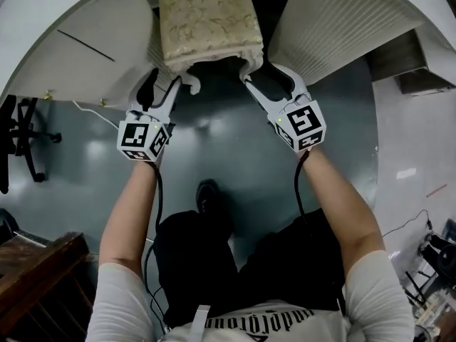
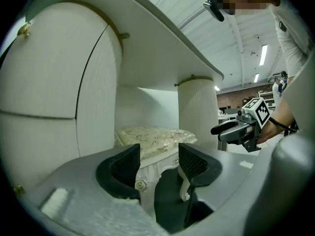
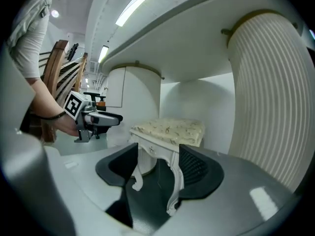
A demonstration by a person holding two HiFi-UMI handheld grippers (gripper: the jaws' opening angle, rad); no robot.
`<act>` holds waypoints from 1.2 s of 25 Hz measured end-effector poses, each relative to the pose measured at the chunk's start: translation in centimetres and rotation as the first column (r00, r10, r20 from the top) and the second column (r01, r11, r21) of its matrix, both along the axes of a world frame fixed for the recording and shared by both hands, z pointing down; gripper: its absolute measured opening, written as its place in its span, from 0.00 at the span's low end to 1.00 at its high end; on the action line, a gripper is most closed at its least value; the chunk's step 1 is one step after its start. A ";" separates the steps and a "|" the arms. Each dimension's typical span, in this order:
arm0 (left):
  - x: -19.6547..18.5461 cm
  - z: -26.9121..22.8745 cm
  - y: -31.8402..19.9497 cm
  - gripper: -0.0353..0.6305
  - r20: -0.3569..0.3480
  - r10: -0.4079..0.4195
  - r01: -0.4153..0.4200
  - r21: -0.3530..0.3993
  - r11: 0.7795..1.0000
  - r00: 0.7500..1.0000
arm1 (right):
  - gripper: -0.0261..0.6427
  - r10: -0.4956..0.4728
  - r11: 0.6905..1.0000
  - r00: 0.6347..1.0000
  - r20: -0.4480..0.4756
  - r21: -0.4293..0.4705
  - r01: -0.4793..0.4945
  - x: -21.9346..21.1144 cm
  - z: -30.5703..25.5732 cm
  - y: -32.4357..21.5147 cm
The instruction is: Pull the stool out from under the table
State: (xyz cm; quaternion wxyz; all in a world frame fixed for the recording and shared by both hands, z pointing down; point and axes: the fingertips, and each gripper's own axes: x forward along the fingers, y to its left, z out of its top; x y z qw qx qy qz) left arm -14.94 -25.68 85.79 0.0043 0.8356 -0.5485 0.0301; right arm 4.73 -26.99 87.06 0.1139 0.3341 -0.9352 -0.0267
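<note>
The table (image 1: 78,48) arches ahead of us. The stool (image 1: 206,20) sits mostly under it, long axis running away from us, near edge just out. Our left gripper (image 1: 165,85) and right gripper (image 1: 267,78) are equally near. Both are spread, with a front leg (image 3: 176,176) between the jaws, unpinched. We judge the pull runs straight back.

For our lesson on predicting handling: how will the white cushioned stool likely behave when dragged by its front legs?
The stool probably stays rigid: hard white frame, only the cushion looks soft. Its slim curved legs stand on glossy floor, so it should slide readily. Tugged high, it might tip forward over them.
</note>
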 end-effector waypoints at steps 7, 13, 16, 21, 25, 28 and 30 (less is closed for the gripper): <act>-0.2 5.9 -3.5 0.50 0.028 -0.005 0.006 -0.036 0.999 1.000 | 0.50 0.036 0.999 0.999 -0.019 -0.013 -0.036 0.1 5.1 -4.7; -0.7 9.8 -6.0 0.58 0.032 -0.040 0.042 -0.082 0.996 0.999 | 0.56 0.062 0.998 0.997 -0.050 -0.025 -0.064 0.0 7.7 -8.4; -0.3 11.2 -7.2 0.59 0.028 -0.040 0.042 -0.098 0.994 0.999 | 0.57 0.074 0.996 0.995 -0.067 -0.041 -0.077 0.1 9.1 -9.8; -0.1 12.2 -8.1 0.58 0.021 -0.046 0.048 -0.109 0.993 0.999 | 0.57 0.082 0.993 0.993 -0.090 -0.080 -0.089 -0.2 11.2 -11.3; -0.4 12.8 -8.7 0.56 0.030 -0.051 0.054 -0.118 0.992 0.998 | 0.55 0.095 0.990 0.989 -0.110 -0.091 -0.105 -0.5 12.3 -12.0; -0.5 12.8 -8.8 0.52 0.037 -0.055 0.059 -0.109 0.992 0.998 | 0.46 0.099 0.990 0.988 -0.117 -0.084 -0.110 -0.8 12.5 -12.1; -0.6 12.8 -8.7 0.52 0.047 -0.055 0.060 -0.111 0.992 0.997 | 0.43 0.104 0.990 0.988 -0.116 -0.081 -0.114 -0.9 12.5 -12.0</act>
